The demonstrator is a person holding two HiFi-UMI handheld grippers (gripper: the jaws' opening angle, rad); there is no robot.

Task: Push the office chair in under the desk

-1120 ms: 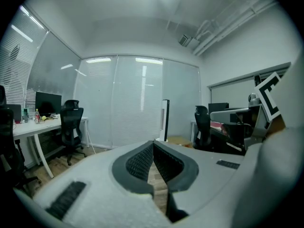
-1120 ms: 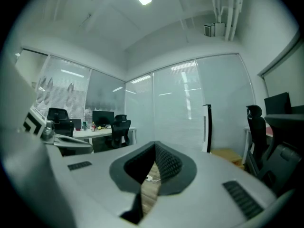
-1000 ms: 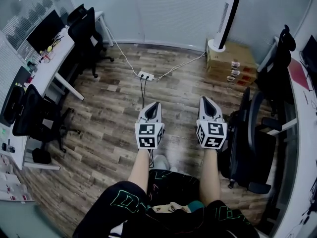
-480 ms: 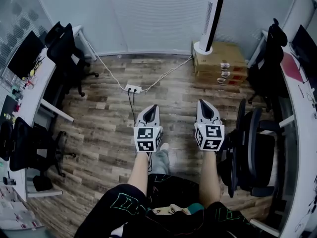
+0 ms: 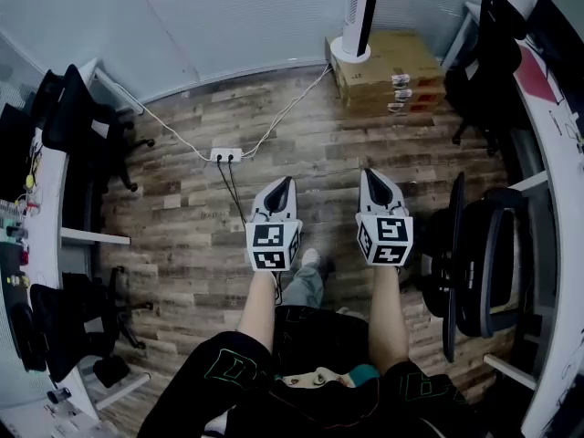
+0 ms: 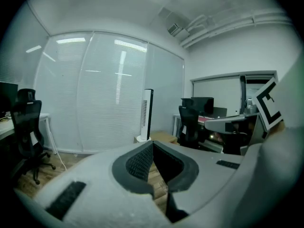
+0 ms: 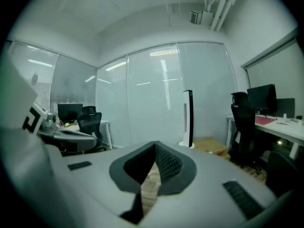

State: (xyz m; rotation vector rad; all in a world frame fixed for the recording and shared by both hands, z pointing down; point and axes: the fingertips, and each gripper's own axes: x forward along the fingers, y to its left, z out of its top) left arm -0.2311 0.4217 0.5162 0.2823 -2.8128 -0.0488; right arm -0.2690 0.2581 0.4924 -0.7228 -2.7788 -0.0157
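One office chair (image 5: 488,263), just beside right claw (image 5: 373,175)

Tower fan (image 5: 359,7) is standing by the blinds (image 5: 228,16), just beside the cardboard boxes (image 5: 388,71). Power strip (image 5: 225,154) is lying on the plank floor (image 5: 182,235), white cable (image 5: 287,108) running from it toward the fan, two dark cords (image 5: 226,185) trailing the other way. Two black chairs (image 5: 78,117) are sitting along the left side, well apart from each other.
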